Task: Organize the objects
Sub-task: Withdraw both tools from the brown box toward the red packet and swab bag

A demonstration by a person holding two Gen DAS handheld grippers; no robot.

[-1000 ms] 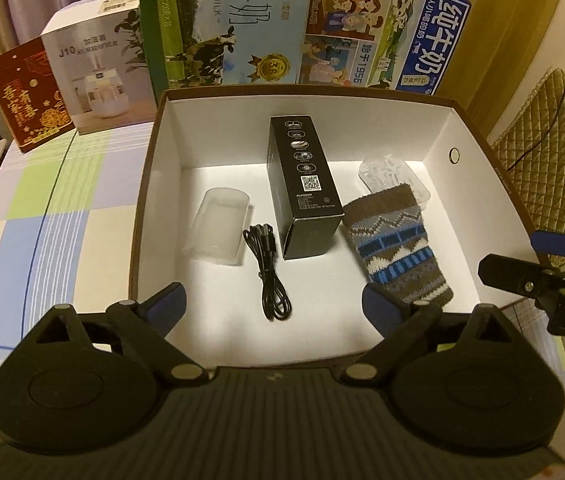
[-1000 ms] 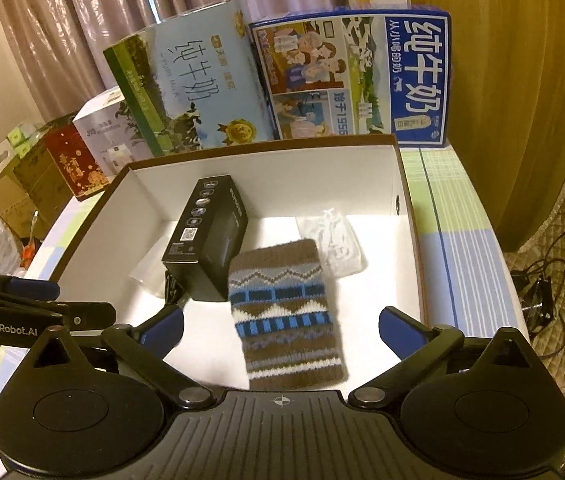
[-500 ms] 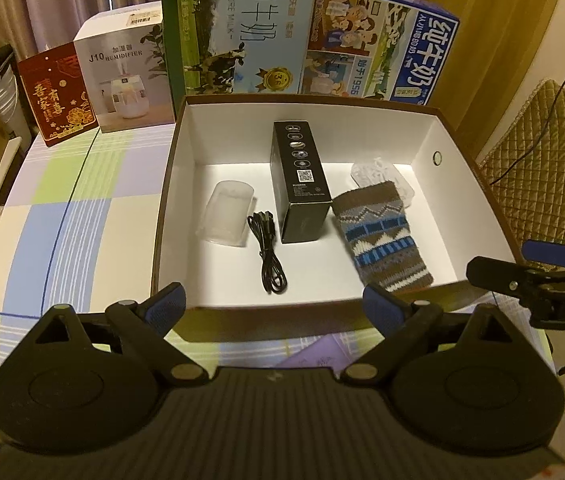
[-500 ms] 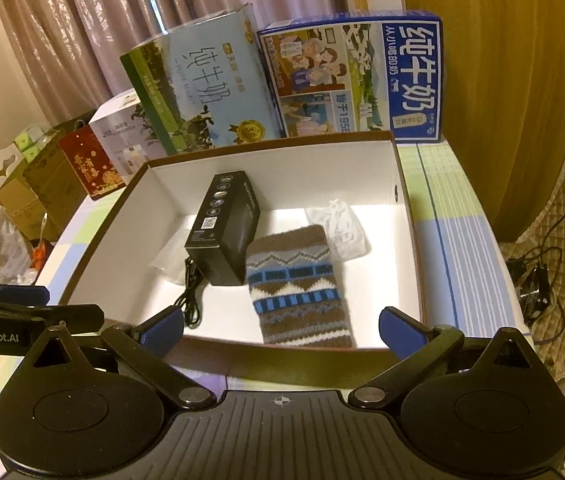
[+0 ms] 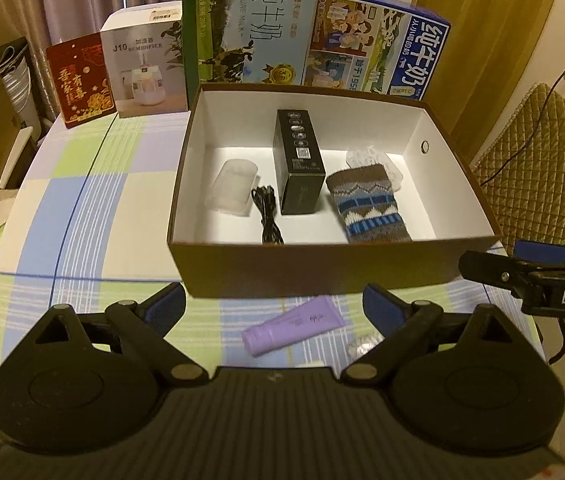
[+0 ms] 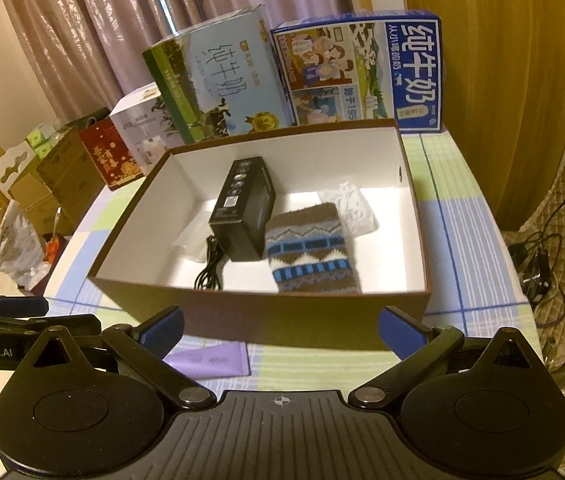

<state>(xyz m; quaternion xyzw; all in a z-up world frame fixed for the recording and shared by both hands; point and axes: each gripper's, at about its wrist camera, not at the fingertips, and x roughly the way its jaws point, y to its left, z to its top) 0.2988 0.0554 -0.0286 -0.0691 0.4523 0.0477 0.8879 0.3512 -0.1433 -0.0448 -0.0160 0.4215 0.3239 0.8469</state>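
A brown box (image 5: 322, 268) with a white inside holds a black carton (image 5: 298, 168), a knitted pouch (image 5: 366, 204), a black cable (image 5: 268, 216), a frosted plastic case (image 5: 232, 192) and a clear packet (image 5: 370, 158). A purple tube (image 5: 294, 330) lies on the tablecloth in front of the box, with a small clear plastic piece (image 5: 362, 346) beside it. My left gripper (image 5: 274, 304) hovers open above the tube, holding nothing. In the right wrist view my right gripper (image 6: 280, 326) is open and empty before the box (image 6: 266, 312), with the tube (image 6: 210, 360) at its lower left.
Milk cartons (image 5: 250, 28), a humidifier box (image 5: 146, 68) and a red box (image 5: 82, 80) stand behind the brown box. The checked tablecloth (image 5: 82, 208) lies left of the box. A quilted chair (image 5: 538, 168) and cords are off the table's right side.
Both grippers have pulled back from over the box toward the table's near edge. The purple tube and the box's front wall have come into view. Both stay open.
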